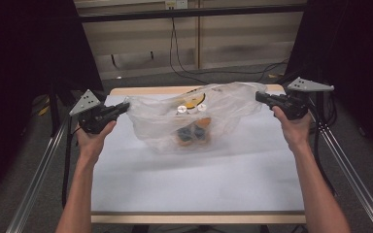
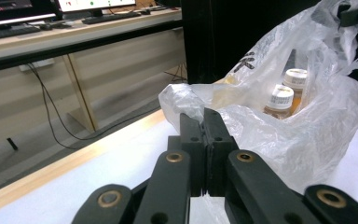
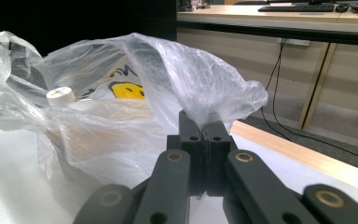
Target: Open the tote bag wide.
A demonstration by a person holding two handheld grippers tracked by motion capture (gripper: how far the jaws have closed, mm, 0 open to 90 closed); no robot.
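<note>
A clear plastic bag (image 1: 194, 116) hangs stretched between the two tools above the white worktop (image 1: 194, 179). The left tool (image 1: 124, 107) pinches the bag's left edge, the right tool (image 1: 260, 96) its right edge, each tool held in a hand. Through the film show two white-capped bottles (image 1: 190, 108), something yellow behind them, and dark and orange shapes lower down, too blurred to name. Cables (image 1: 184, 63) trail over the floor beyond the worktop's far edge.
</note>
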